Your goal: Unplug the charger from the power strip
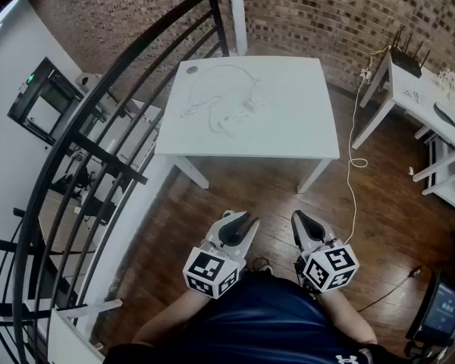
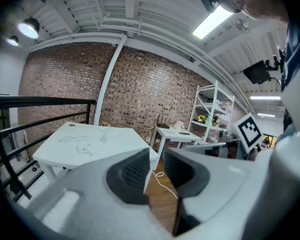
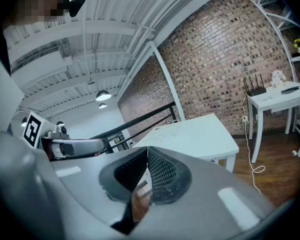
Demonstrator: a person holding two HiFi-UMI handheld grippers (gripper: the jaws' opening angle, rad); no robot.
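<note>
A white table (image 1: 288, 127) stands ahead of me across the wooden floor. On it lies a loose white cable (image 1: 208, 112) that leads to a small white block (image 1: 249, 106); charger and power strip are too small to tell apart. The left gripper view shows the same cable (image 2: 75, 141) and block (image 2: 104, 138) on the table top. Both grippers hang close to the person's body, well short of the table. My left gripper (image 1: 244, 222) (image 2: 156, 158) is open, with nothing between its pads. My right gripper (image 1: 299, 218) (image 3: 147, 153) is shut, its tips touching, and it holds nothing.
A black curved railing (image 1: 98, 127) runs along the left. At the right stands a second white table (image 1: 413, 82) with a black router (image 1: 406, 61); a thin white cord (image 1: 353, 165) drops from it to the floor. A dark device (image 1: 444, 309) sits at the bottom right.
</note>
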